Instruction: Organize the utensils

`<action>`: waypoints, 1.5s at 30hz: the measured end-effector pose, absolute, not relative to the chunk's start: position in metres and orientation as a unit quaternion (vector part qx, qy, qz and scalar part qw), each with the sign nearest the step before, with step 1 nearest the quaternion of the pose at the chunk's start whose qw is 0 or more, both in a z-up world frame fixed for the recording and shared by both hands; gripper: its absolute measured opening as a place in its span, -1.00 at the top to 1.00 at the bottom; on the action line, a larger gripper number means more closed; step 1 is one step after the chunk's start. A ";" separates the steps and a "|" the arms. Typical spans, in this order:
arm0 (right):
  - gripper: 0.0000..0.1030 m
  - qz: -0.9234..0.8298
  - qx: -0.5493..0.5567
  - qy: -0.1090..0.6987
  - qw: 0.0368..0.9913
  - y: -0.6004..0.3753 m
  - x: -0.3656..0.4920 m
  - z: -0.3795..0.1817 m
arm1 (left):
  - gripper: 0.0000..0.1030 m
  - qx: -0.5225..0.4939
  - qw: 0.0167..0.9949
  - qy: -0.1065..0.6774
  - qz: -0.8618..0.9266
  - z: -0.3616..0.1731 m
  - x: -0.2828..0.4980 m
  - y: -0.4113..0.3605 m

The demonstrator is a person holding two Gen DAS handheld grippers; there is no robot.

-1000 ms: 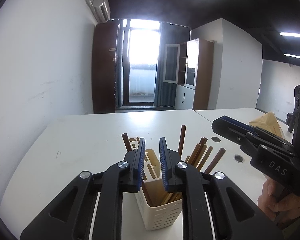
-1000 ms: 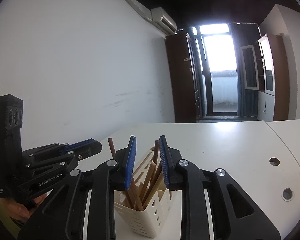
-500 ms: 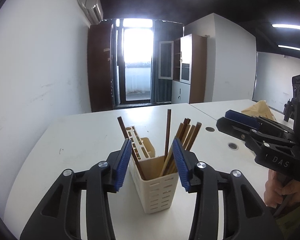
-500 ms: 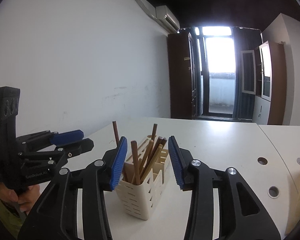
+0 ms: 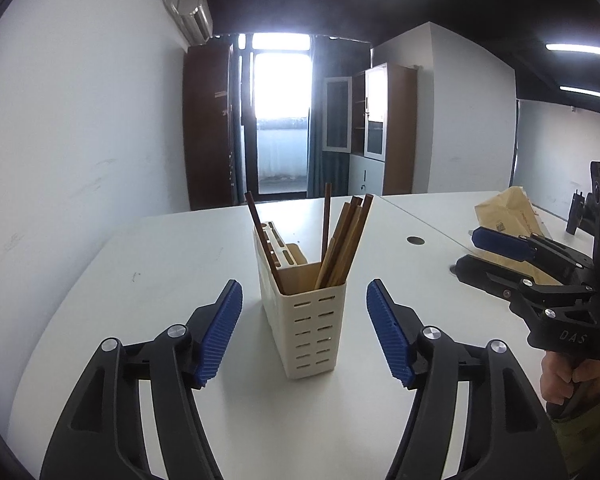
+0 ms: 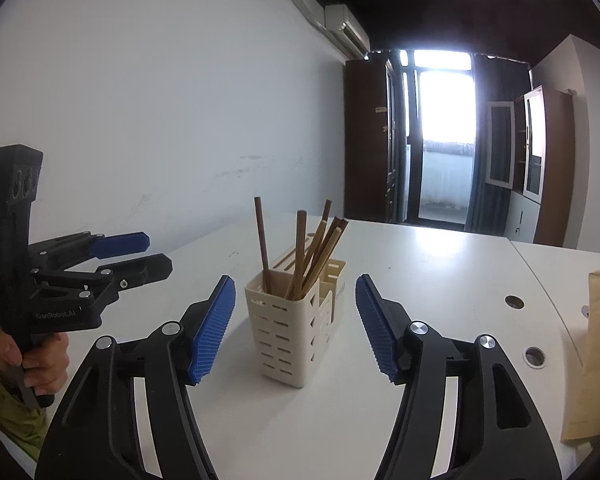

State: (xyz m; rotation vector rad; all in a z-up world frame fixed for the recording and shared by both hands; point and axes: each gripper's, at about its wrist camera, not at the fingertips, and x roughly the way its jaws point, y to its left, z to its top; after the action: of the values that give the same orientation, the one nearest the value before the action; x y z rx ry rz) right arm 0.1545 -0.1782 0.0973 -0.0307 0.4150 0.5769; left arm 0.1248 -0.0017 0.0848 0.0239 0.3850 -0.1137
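Observation:
A cream slotted utensil holder point(image 5: 312, 320) point(image 6: 290, 330) stands upright on the white table point(image 5: 140, 280) point(image 6: 440, 280). Several brown chopsticks point(image 5: 342, 240) point(image 6: 316, 248) lean inside it. My left gripper point(image 5: 304, 328) sits just short of the holder, its jaws opening, blue pads point(image 5: 220, 332) on either side and clear of it. My right gripper point(image 6: 296, 328) faces the holder from the other side, jaws also opening, pads point(image 6: 374, 332) apart from its walls. Nothing is held by either. Each gripper appears side-on in the other's view point(image 5: 512, 256) point(image 6: 132, 256).
A brown paper envelope point(image 5: 512, 216) point(image 6: 596, 352) lies on the table's right side near round cable holes point(image 5: 415, 240) point(image 6: 535, 357). A white wall point(image 5: 80, 140) runs along the table's left edge. A person's hands point(image 5: 568, 376) point(image 6: 36, 364) grip the handles.
Both grippers have drawn back from above the holder and sunk a little, and their jaws have spread from nearly shut to wide. The holder and chopsticks stay where they were.

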 end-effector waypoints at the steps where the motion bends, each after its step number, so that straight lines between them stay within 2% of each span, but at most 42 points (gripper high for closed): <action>1: -0.27 0.280 -0.017 0.207 0.937 -0.180 0.149 0.095 | -0.30 0.013 0.980 0.193 -0.055 0.084 0.122 -0.003; 10: -0.48 0.289 -0.032 0.216 0.932 -0.191 0.102 0.091 | -0.41 0.016 0.979 0.198 -0.051 0.074 0.076 -0.008; 15: -0.54 0.289 -0.031 0.227 0.930 -0.197 0.086 0.083 | -0.58 0.016 0.979 0.199 -0.049 0.072 0.051 -0.006; 24: -0.81 0.292 -0.039 0.222 0.929 -0.202 0.064 0.086 | -0.89 0.015 0.980 0.196 -0.044 0.071 0.023 0.000; 45: -0.88 0.299 -0.040 0.236 0.924 -0.204 0.041 0.082 | -0.89 0.008 0.978 0.202 -0.040 0.062 -0.002 0.002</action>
State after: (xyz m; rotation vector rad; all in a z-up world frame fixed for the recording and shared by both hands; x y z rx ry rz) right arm 0.0411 -0.2038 0.0824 -0.0830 0.4844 0.6145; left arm -0.0025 0.0018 0.0617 0.0162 0.4078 -0.0812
